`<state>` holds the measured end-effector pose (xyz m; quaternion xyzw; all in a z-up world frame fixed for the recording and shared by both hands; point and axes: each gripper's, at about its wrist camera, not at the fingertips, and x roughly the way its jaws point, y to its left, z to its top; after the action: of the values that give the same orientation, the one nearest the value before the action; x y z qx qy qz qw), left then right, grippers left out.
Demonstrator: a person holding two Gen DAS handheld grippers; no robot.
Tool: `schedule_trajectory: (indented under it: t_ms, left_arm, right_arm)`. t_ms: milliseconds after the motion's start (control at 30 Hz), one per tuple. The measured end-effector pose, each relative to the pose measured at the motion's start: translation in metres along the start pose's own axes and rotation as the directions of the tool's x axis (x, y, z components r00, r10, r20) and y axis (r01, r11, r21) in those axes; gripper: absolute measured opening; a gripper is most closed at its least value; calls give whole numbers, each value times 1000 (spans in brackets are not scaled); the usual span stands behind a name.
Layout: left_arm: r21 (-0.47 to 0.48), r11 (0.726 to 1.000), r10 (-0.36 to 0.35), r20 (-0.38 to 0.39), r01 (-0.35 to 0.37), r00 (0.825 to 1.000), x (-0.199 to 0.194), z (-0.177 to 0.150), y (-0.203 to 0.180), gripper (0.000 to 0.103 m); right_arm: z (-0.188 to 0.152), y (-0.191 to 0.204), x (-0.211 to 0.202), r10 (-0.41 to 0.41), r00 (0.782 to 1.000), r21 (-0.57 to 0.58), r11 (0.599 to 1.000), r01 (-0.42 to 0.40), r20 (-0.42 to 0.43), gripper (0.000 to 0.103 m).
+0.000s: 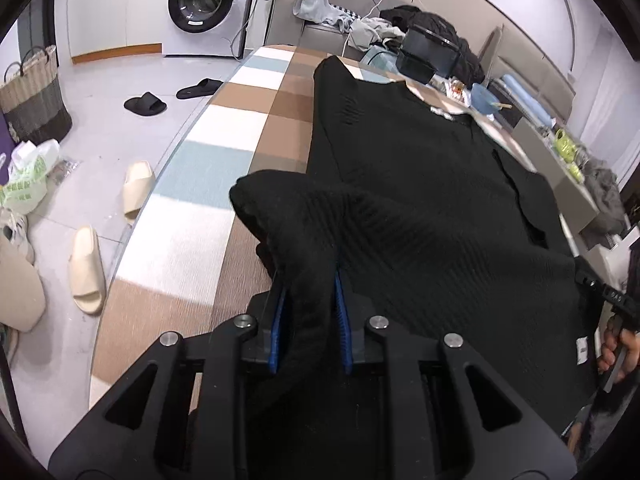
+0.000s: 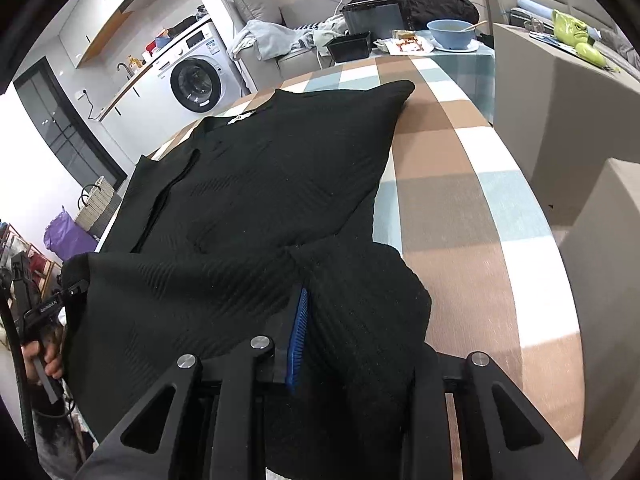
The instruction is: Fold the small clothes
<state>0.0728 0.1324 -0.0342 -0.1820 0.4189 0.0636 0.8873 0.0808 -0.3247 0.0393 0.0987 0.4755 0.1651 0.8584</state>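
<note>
A black ribbed knit garment lies spread along the checked tablecloth, its near hem lifted off the table. In the left wrist view my left gripper is shut on a bunched corner of that hem, the cloth pinched between the blue pads. In the right wrist view the garment stretches away from me. My right gripper is shut on the other hem corner. Only one of its blue pads shows, since cloth drapes over the other finger. A hand holds each gripper at the frame edges.
Black containers and a blue bowl stand at the table's far end. A sofa with heaped clothes is behind. A washing machine, slippers and a woven basket are on the floor at left. A beige cabinet flanks the right.
</note>
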Motion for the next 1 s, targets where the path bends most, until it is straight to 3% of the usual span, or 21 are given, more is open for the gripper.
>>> schedule_trajectory:
  t_ms: [67,200,267,500,533,600,633,833,1000]
  left_arm:
    - [-19,1000,-3,-4,3,1000,-3,-2,6,25]
    - [-68,998,-6,-12,5,1000,-18,-9,20,32]
    - [-71,997,-8,-5,8,1000,-28,-16,24,46]
    - [-70,998,10,-7,-10,1000,-43,-39,32,47]
    - [-79,997,6,8,-5,1000,-44,-42,34,46]
    - [-75,997,-2,55,6,998,-50,-44,35,19]
    - [-67,998,-1,66,5,998,-52,-44,34,7]
    - [-90,995,-15,182,32,983,-81,-26,36,4]
    - [-71,997,-11,240,29,971,-88,11,30,4]
  right_arm:
    - [1,-5,-2,13,1000,32,999,-13,3,39]
    - [-7,-15,-20,56,998,54,997,-57,16,44]
    - [-15,-17,-30,57,998,40,998,-58,25,45]
    - [-49,-20,-42,40,999,0,999,-40,8,44]
    - [-52,-18,-42,37,999,-4,999,-37,14,42]
    - [-55,-17,-44,36,999,-10,999,-36,30,13]
    - [-56,-16,-46,43,998,-12,999,-42,41,10]
    - [-42,-3,-85,101,970,-69,994,-88,219,5]
    - [-6,7,-99,81,946,-66,996,-64,313,5]
